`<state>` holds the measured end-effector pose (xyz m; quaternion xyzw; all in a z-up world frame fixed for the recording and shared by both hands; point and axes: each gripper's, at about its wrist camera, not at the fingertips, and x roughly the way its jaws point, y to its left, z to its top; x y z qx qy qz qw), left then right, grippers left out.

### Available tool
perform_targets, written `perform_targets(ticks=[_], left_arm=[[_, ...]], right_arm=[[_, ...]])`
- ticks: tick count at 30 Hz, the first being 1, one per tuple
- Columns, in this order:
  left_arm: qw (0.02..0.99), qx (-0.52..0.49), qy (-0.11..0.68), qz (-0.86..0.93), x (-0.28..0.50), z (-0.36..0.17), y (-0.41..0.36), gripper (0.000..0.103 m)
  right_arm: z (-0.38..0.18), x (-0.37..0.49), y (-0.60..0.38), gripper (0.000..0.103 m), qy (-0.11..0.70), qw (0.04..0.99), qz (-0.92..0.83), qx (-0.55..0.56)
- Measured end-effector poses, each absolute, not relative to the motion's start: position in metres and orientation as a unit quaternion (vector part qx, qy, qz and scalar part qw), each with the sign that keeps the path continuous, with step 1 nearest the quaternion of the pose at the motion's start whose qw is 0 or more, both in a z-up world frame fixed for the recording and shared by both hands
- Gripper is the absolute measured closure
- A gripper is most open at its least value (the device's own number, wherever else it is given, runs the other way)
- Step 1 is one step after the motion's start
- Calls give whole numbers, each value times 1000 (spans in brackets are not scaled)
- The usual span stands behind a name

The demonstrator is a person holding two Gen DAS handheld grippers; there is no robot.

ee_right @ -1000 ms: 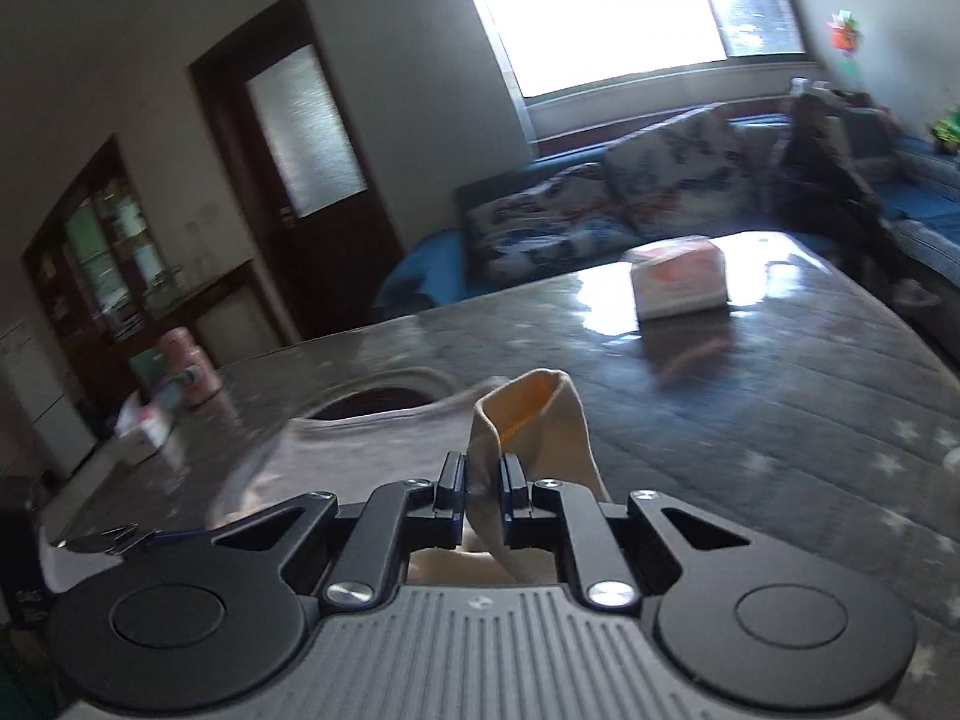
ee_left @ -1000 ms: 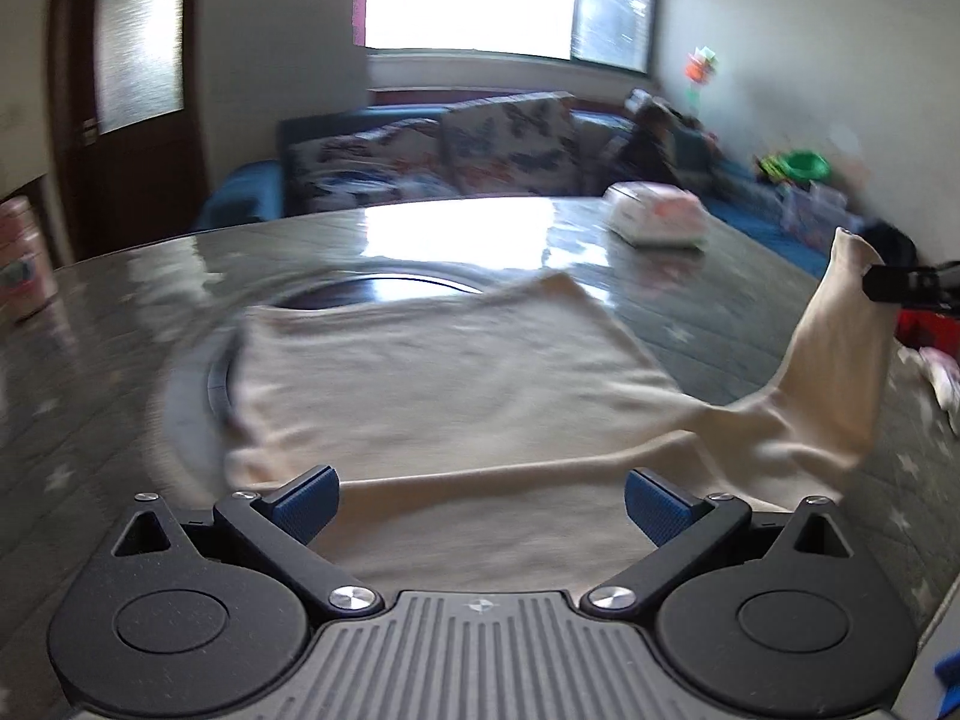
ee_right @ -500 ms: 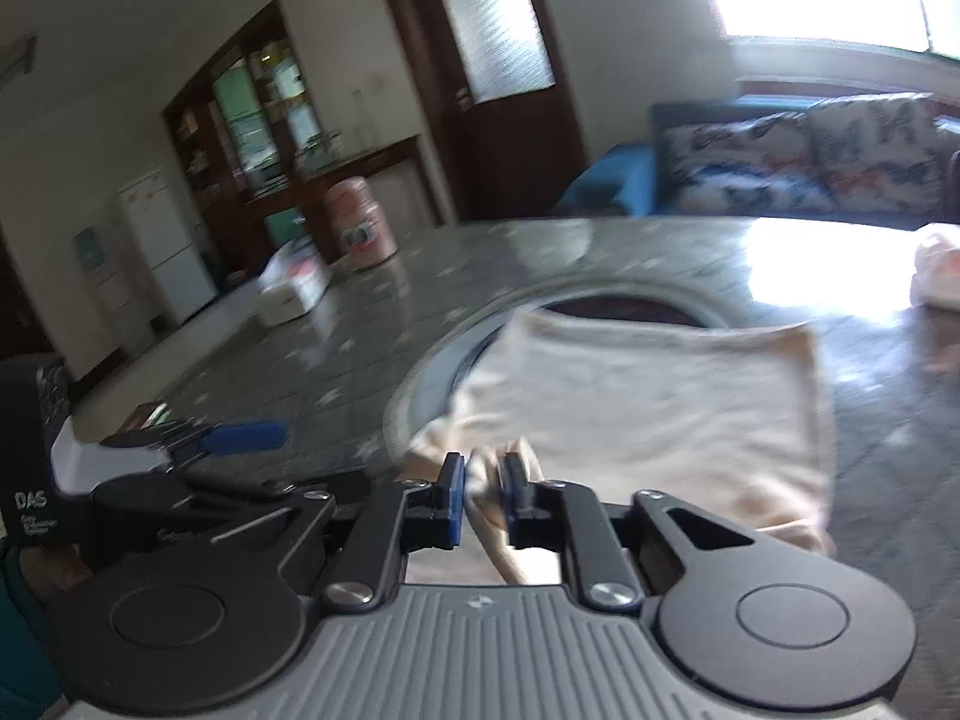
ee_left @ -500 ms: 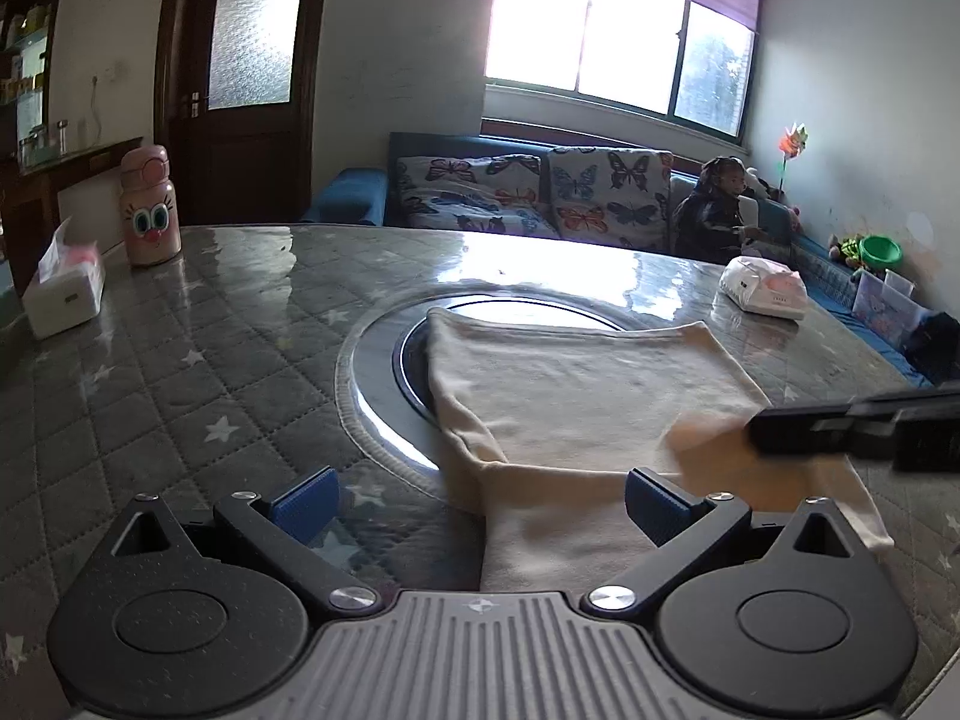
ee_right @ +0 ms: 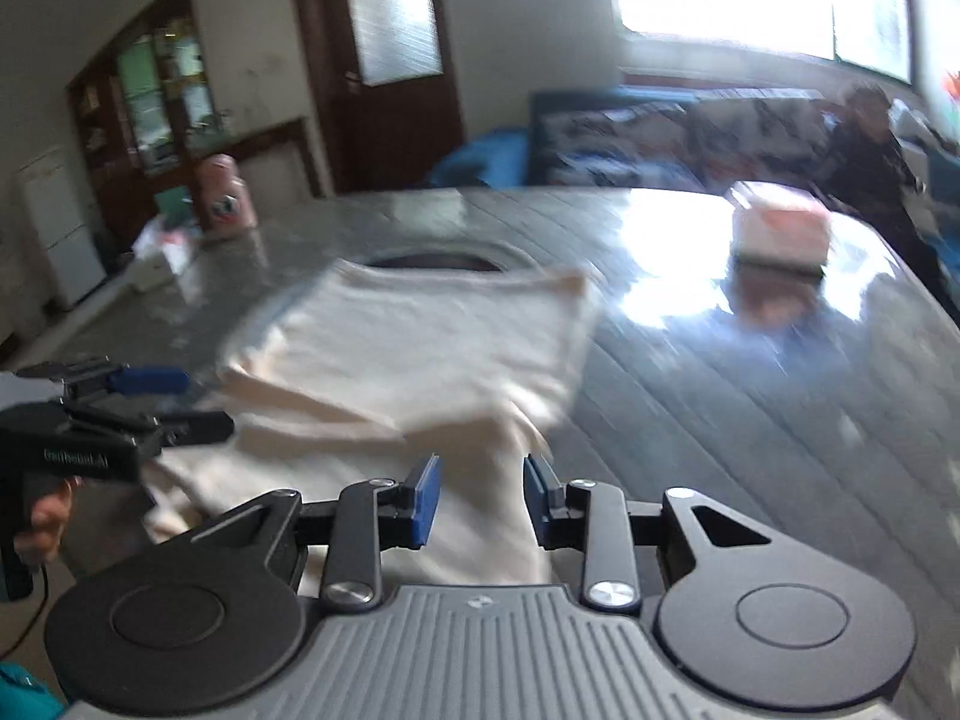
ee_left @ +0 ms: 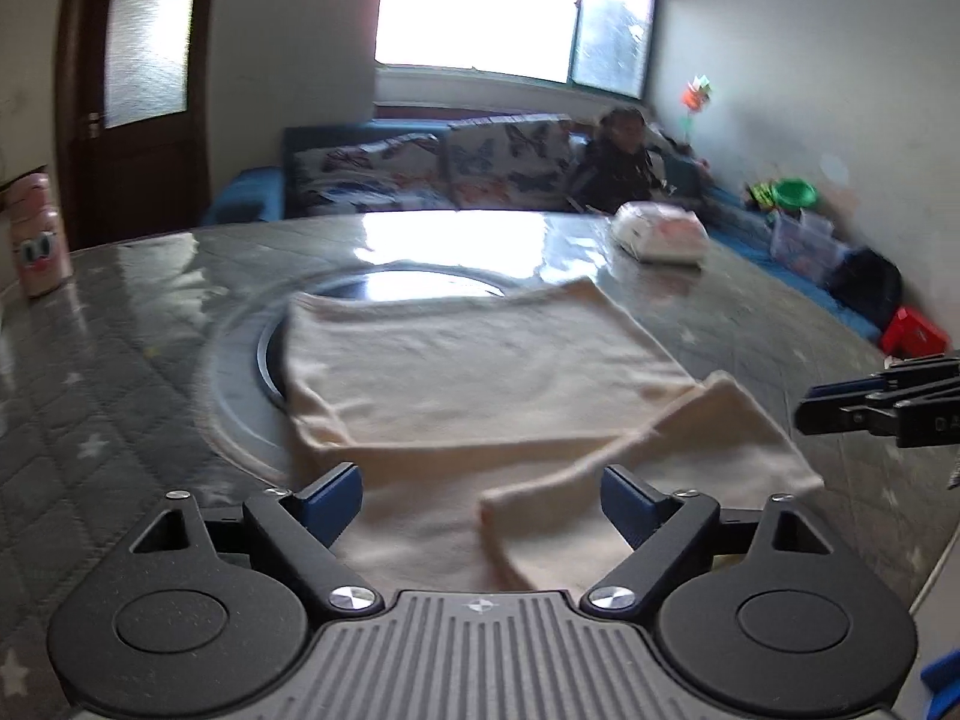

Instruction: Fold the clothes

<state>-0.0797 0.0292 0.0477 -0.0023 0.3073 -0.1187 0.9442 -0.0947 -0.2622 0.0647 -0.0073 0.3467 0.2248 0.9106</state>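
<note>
A cream garment [ee_left: 480, 372] lies flat on the quilted grey table [ee_left: 108, 396], its far part over a round glass inset. A sleeve [ee_left: 690, 450] lies folded across its near right part. My left gripper [ee_left: 482, 501] is open and empty just above the garment's near edge. My right gripper [ee_right: 480, 501] is open and empty over the garment [ee_right: 420, 348]; cloth shows between its blue pads but they do not pinch it. The right gripper also shows at the right edge of the left wrist view [ee_left: 876, 408]; the left gripper also shows at the left of the right wrist view [ee_right: 114, 420].
A tissue pack [ee_left: 660, 234] lies at the far right of the table. A pink bottle [ee_left: 36, 240] stands at the far left, with a white box [ee_right: 162, 258] near it. A sofa [ee_left: 456, 174] with a seated person is behind the table.
My right gripper has opened and let go of the sleeve, which now lies folded over the garment. The right gripper has drawn back to the right. The left gripper stays open.
</note>
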Motion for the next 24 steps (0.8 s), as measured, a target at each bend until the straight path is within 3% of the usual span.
perform_targets(ticks=[2, 5, 7, 10, 13, 24], left_arm=[[941, 12, 315, -123, -77, 42, 21, 21], [936, 26, 326, -128, -73, 36, 12, 40], [933, 32, 334, -129, -70, 33, 7, 62], [935, 53, 329, -125, -71, 34, 1, 81], [938, 63, 316, -126, -72, 45, 0, 91], [957, 56, 247, -139, -66, 100, 5, 92]], right_arm=[[59, -101, -273, 65, 353, 910, 217, -4], [48, -114, -286, 62, 353, 911, 214, 1], [45, -116, -287, 61, 350, 911, 217, 4], [42, -118, -286, 58, 344, 912, 224, -1], [38, -117, -282, 56, 341, 911, 230, -8], [30, -117, -274, 56, 332, 913, 238, -19]])
